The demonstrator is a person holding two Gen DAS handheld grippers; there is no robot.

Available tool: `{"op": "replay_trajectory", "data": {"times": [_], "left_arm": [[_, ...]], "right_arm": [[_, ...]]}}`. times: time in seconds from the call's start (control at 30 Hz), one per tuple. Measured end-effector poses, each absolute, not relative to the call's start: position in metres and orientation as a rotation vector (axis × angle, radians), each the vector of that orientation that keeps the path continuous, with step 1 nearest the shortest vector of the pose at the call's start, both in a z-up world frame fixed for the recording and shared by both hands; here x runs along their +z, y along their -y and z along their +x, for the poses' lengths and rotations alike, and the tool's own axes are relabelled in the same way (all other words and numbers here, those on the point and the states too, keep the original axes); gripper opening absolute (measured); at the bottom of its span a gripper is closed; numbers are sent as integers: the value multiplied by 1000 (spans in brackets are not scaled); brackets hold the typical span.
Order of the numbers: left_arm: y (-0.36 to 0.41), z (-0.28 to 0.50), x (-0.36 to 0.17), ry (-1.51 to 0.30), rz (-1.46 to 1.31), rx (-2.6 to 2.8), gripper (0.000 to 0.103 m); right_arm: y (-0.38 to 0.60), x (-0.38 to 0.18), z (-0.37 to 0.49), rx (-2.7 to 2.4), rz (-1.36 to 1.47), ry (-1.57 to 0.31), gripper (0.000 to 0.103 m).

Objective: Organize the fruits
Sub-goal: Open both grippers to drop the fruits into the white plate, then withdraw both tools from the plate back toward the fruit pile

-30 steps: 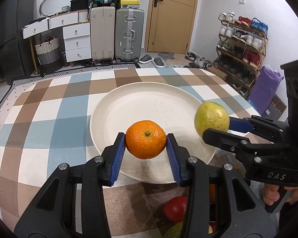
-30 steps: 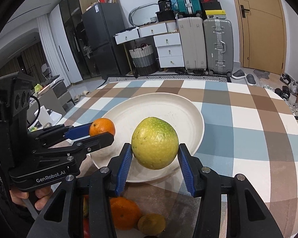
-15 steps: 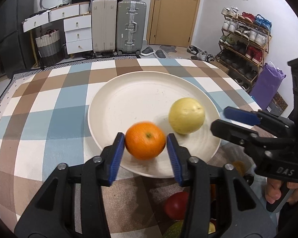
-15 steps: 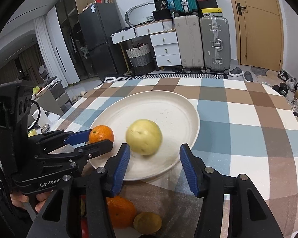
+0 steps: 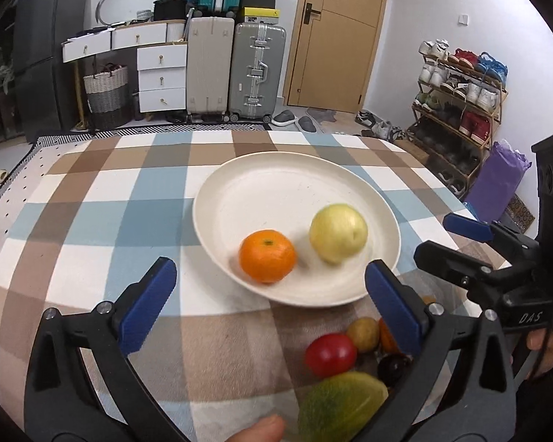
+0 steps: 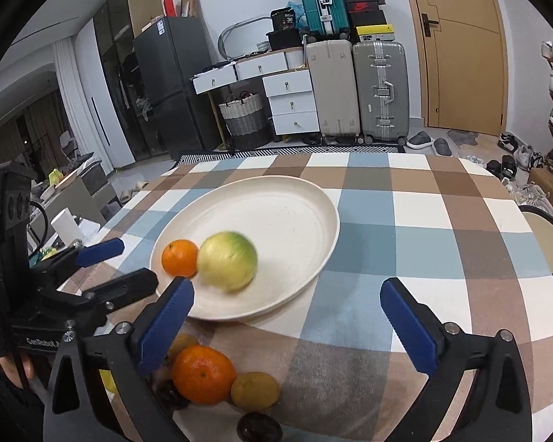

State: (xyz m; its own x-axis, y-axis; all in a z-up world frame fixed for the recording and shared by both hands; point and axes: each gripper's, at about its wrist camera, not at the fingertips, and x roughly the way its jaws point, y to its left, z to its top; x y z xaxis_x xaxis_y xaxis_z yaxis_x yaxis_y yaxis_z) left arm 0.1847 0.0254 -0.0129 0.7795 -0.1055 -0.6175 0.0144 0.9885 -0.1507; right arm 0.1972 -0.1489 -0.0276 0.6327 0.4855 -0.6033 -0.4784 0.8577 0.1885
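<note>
A cream plate [image 5: 276, 180] [image 6: 298, 202] lies on the checked tablecloth. An orange [image 5: 267, 256] [image 6: 179, 258] and a yellow-green fruit [image 5: 338, 233] [image 6: 227, 260] rest on its near side, side by side. My left gripper [image 5: 272, 302] is open and empty, just short of the plate's near rim; it also shows in the right wrist view [image 6: 118, 265]. My right gripper [image 6: 287, 320] is open and empty, near the plate's front edge; it also shows in the left wrist view [image 5: 449, 237].
A pile of loose fruit lies near me: a red fruit [image 5: 330, 354], a green-yellow mango [image 5: 341, 405], another orange [image 6: 202, 374], a small yellow fruit [image 6: 254, 390] and dark plums [image 6: 258, 427]. Suitcases, drawers and a shoe rack stand beyond the table.
Both grippers opened and let go of their fruit. The orange and the yellow-green fruit now lie on the plate. Both grippers drew back toward me.
</note>
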Motion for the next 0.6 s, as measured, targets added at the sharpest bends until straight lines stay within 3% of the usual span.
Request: {"op": "replay_trajectory", "data": {"times": [0.6], "left_arm": [[-22, 110, -11, -683, -131, -20, 102]], "right_arm": [[174, -24, 153, 573, -15, -685, 103]]}}
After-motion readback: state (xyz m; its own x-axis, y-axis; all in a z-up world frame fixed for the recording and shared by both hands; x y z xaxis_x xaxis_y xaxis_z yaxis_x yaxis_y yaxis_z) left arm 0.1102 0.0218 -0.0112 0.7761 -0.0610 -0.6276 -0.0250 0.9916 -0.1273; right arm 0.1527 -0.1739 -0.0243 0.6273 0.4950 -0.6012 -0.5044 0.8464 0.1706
